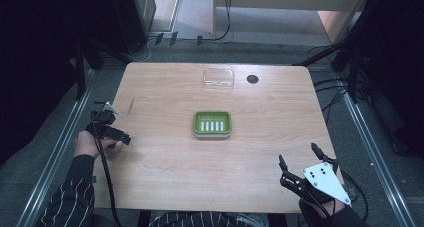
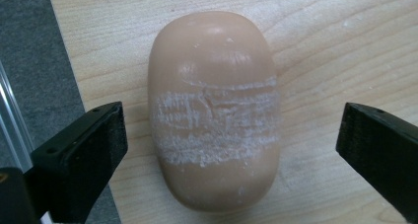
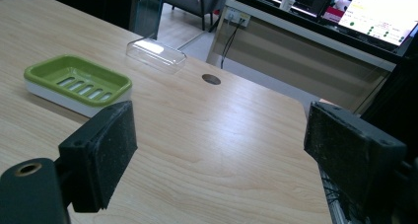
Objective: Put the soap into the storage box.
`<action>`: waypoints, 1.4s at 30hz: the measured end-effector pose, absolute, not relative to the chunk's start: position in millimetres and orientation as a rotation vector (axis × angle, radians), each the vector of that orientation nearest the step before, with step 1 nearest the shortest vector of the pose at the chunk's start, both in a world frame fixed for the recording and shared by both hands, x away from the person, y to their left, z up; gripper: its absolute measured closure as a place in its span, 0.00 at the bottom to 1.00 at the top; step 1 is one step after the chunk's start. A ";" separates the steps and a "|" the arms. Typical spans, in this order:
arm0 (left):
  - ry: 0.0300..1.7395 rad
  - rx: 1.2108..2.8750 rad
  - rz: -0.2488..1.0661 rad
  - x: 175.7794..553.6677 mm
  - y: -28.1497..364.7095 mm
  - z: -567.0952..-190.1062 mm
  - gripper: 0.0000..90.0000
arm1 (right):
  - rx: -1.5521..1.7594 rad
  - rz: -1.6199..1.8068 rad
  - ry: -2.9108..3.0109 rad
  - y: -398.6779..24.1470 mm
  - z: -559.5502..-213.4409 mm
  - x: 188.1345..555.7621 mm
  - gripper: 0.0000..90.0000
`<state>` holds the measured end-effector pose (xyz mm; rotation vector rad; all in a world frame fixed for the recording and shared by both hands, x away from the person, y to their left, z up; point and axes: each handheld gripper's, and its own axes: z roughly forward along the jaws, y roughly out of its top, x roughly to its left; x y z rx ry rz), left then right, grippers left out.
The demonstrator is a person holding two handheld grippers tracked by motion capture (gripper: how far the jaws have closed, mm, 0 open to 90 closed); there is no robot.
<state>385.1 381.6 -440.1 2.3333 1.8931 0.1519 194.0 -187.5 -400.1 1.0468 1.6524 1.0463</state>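
A tan bar of soap (image 2: 214, 110) with a white scuffed band lies on the wooden table (image 1: 165, 167) close to its left edge. My left gripper (image 2: 231, 130) hangs over it, open, one jaw on each side of the bar and clear of it. In the high view the left gripper (image 1: 114, 134) sits at the table's left edge. A green soap dish (image 1: 212, 123) with a slotted white insert stands mid-table. My right gripper (image 1: 298, 154) is open near the front right corner with nothing between its jaws, facing the soap dish (image 3: 76, 81).
A clear plastic lid (image 1: 218, 79) lies at the back of the table, a dark round hole (image 1: 252, 79) just right of it. Metal rails run along the floor on both sides of the table. Cables trail over the floor at the back and right.
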 end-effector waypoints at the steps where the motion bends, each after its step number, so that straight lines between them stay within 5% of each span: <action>1: 1.894 2.331 0.149 385.5 381.7 -440.8 0.04 | 1.045 1.045 1.655 -187.5 -400.1 194.2 0.15; 23: 1.916 2.338 0.216 385.3 383.1 -445.8 0.36 | 1.044 1.047 1.650 -188.5 -400.1 193.8 0.15; 42: 1.840 2.393 0.228 381.4 376.7 -439.8 0.37 | 1.047 1.046 1.650 -187.4 -400.0 193.8 0.15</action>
